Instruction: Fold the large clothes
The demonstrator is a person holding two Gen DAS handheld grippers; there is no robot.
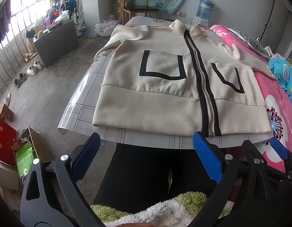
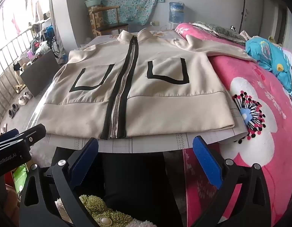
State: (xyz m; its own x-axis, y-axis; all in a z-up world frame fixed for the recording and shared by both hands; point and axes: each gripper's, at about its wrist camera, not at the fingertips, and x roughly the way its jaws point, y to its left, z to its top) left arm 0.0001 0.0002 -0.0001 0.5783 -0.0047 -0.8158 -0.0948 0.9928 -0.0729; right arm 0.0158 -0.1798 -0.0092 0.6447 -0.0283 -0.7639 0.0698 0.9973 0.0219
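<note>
Cream fabric is filling the view: the jacket (image 1: 165, 87) is lying flat, zipped up, on the table (image 1: 83, 102), collar at twelve o'clock, hem at six. The left gripper (image 1: 147, 151) is hovering just short of the hem, blue pads spread wide, pinching nothing. The right gripper (image 2: 146, 151) is hanging alongside, equally spread and empty. At three o'clock, one sleeve is draping onto the pink blanket (image 2: 259, 132).

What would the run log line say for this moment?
stage: before first fold | cream zip-front jacket: flat, zipped, on table | left claw: open, empty | right claw: open, empty
</note>
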